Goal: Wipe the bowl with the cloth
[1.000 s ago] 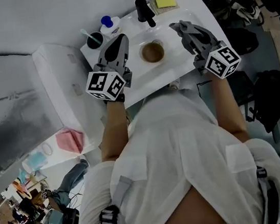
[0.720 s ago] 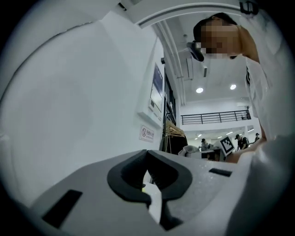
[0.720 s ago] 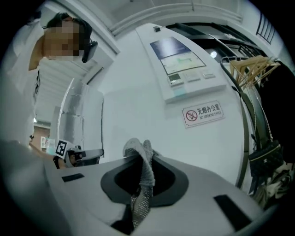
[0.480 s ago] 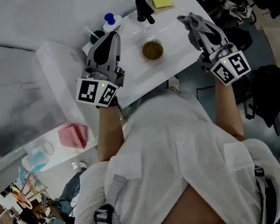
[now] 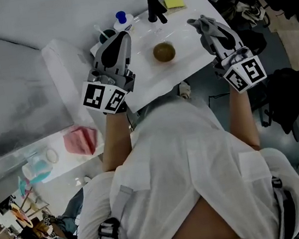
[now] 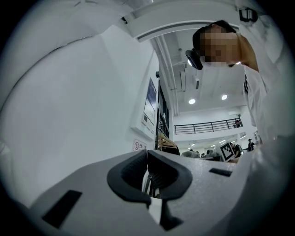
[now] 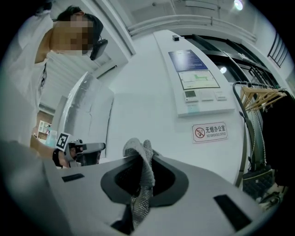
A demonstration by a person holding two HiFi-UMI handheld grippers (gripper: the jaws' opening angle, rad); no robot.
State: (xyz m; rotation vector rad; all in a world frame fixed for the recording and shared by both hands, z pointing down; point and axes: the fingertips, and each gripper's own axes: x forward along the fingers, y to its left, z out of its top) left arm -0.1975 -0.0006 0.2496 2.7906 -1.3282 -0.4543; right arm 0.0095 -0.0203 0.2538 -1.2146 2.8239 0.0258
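Note:
A small brown bowl stands upright on the white table, between my two grippers. My left gripper is to the left of the bowl, apart from it, shut with nothing between its fingers. My right gripper is to the right of the bowl, also apart from it. It is shut on a grey knitted cloth, a fold of which sticks out past the fingertips. Both gripper views look up at walls and ceiling, so neither shows the bowl.
At the table's far edge stand a black bottle, a yellow sponge, a blue-capped bottle and a dark cup. A pink cloth lies on a lower surface to the left. Dark clutter fills the floor at right.
Both grippers have drawn a little outward from the bowl, the left one leftward and the right one rightward. The bowl stays in place, and the cloth remains in the right gripper.

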